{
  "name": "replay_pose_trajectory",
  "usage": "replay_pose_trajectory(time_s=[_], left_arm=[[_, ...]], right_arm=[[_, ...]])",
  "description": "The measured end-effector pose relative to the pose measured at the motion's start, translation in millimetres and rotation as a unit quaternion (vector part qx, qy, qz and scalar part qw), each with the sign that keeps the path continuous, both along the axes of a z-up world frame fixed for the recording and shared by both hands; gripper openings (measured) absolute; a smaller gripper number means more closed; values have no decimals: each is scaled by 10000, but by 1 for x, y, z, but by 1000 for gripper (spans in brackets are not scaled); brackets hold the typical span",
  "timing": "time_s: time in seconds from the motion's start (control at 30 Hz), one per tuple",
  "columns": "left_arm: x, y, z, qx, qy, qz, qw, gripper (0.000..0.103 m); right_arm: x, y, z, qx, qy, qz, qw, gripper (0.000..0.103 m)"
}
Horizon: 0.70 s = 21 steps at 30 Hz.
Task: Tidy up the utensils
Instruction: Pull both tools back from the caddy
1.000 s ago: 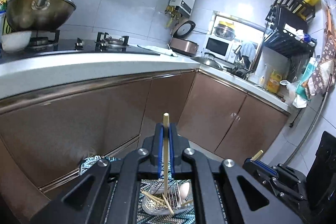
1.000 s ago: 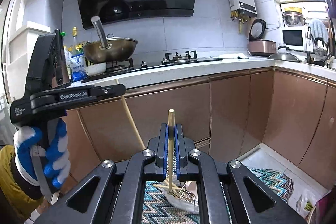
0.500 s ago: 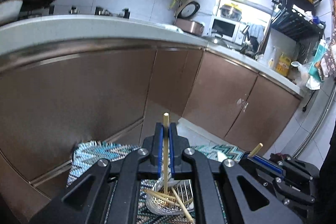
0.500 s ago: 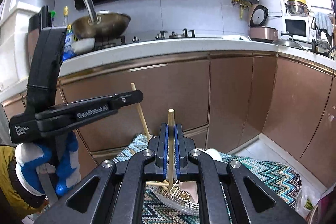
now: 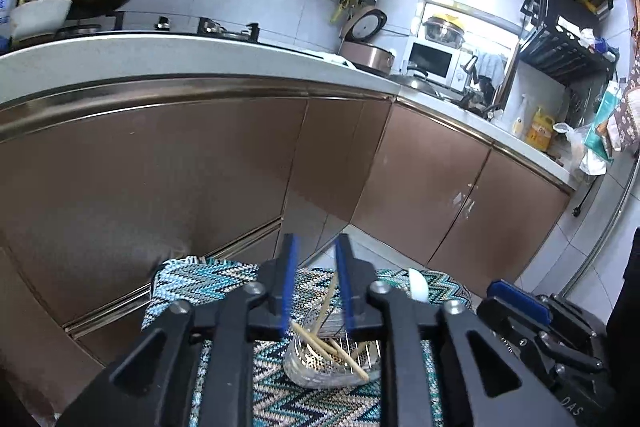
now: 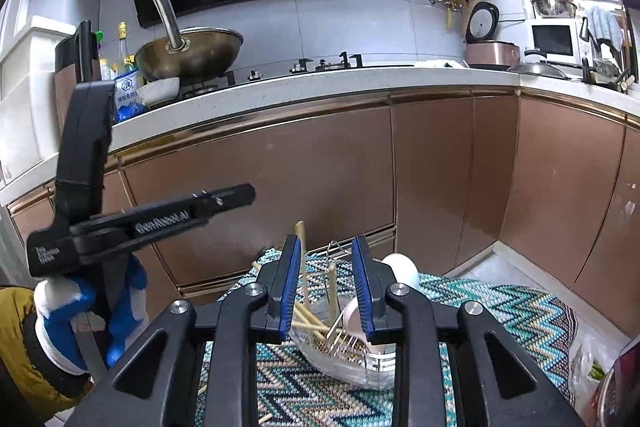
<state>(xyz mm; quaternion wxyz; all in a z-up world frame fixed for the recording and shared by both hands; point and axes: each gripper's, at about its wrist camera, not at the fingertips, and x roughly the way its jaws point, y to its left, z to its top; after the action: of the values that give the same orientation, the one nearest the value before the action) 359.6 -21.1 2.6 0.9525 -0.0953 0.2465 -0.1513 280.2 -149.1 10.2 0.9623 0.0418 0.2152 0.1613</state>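
Note:
My left gripper (image 5: 316, 279) hangs over a wire utensil basket (image 5: 360, 367) on a zigzag mat. Its jaws are opening, and a wooden chopstick (image 5: 329, 301) leans loose between the blue pads, its lower end in the basket. My right gripper (image 6: 326, 287) is over the same basket (image 6: 352, 367), jaws opening too. A second chopstick (image 6: 332, 289) stands free between its pads. More chopsticks (image 6: 310, 321) and a white spoon (image 6: 402, 269) lie in the basket. Each gripper shows in the other's view: the right gripper (image 5: 498, 293) and the left gripper (image 6: 244, 195), held by a blue and white gloved hand (image 6: 60, 307).
The zigzag mat (image 6: 500, 311) covers the floor in front of brown cabinet doors (image 6: 280, 187). Above them a white counter (image 6: 320, 87) carries a hob with a wok (image 6: 192, 51). A plastic bag (image 6: 592, 359) lies at the right.
Both grippers have sunk towards the basket. Their pads were shut on upright chopsticks and now stand apart, and both chopsticks have slid down between them into the basket.

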Motion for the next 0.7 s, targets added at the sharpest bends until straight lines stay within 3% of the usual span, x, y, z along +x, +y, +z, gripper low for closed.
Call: replay_pose_trajectory(time_s=[0.5, 0.7], left_arm=[[-89, 30, -10, 561, -22, 362, 9978, 27], [-123, 40, -10, 626, -239, 569, 9961, 45]], right_arm=[[-62, 1, -2, 100, 116, -134, 9998, 32], [-86, 3, -8, 14, 111, -349, 9993, 42]])
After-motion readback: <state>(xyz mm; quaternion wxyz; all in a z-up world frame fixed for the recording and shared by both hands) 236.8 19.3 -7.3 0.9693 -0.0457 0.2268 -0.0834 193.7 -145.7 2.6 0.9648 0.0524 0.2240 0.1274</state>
